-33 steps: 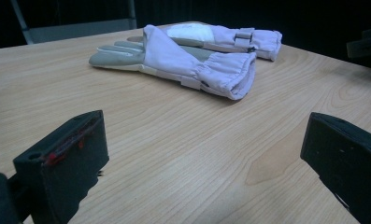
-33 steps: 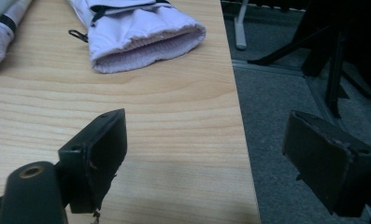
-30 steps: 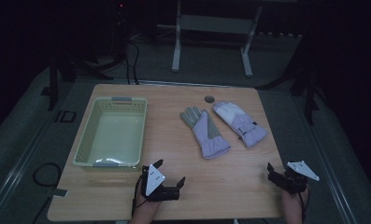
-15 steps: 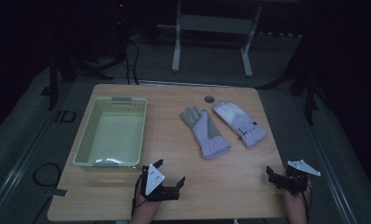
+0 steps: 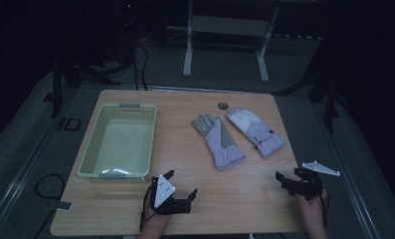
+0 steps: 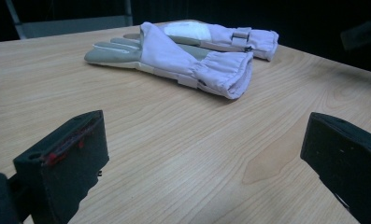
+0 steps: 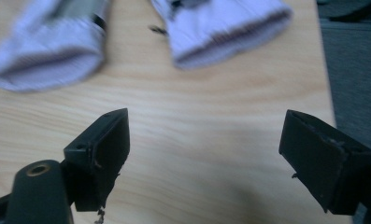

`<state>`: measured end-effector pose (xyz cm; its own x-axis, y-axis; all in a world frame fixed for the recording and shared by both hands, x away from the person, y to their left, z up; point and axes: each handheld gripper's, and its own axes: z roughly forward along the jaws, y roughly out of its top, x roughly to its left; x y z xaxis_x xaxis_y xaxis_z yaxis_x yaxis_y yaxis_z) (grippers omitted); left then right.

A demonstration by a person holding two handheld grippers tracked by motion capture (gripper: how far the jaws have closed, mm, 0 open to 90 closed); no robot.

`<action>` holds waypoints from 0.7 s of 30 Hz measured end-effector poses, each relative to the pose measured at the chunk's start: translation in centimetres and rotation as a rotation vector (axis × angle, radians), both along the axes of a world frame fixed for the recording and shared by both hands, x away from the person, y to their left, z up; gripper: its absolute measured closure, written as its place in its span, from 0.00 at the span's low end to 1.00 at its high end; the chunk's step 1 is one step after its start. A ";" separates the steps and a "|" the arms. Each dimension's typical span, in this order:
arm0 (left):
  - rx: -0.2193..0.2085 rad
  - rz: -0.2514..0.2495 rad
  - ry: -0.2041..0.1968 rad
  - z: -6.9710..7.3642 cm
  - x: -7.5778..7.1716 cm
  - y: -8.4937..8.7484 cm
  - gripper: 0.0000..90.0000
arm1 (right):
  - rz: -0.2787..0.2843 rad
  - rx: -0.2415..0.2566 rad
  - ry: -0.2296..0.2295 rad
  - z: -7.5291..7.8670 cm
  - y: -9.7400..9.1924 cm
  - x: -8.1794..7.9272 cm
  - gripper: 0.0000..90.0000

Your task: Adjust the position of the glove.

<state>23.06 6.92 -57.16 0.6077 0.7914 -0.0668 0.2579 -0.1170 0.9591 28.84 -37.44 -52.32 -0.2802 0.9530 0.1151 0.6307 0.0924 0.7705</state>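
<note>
Gloves, the near glove (image 5: 220, 142) and the far glove (image 5: 256, 131), are lying side by side while your left gripper (image 5: 181, 188) and right gripper (image 5: 287, 178) are gaping wide, gripping nothing.

Left claw (image 5: 182, 183) and right claw (image 5: 287, 180) hover low, jaws spread wide.

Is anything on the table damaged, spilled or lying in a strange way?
Nothing stands out. The two gloves lie flat side by side, the basket stands upright, and both grippers are open above bare wood. A small dark round thing beyond the gloves is too small to identify.
</note>
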 end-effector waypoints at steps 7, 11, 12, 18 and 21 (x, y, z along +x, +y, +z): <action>-0.001 -0.001 0.001 0.0 0.0 0.0 0.01 | 0.102 -0.097 -0.065 2.4 2.7 0.1 0.14; 0.000 -0.002 -0.001 0.0 0.0 0.0 0.01 | 0.139 -0.090 -0.076 3.4 4.0 0.4 0.13; 0.001 -0.002 -0.001 0.0 0.0 0.0 0.01 | 0.138 -0.103 -0.081 3.7 4.3 0.6 0.13; 0.001 -0.003 -0.001 0.0 0.0 0.0 0.01 | 0.165 -0.115 -0.104 5.1 6.4 1.6 0.12; 0.000 -0.003 -0.001 0.0 0.0 0.0 0.01 | 0.189 -0.117 -0.102 5.7 7.6 2.2 0.12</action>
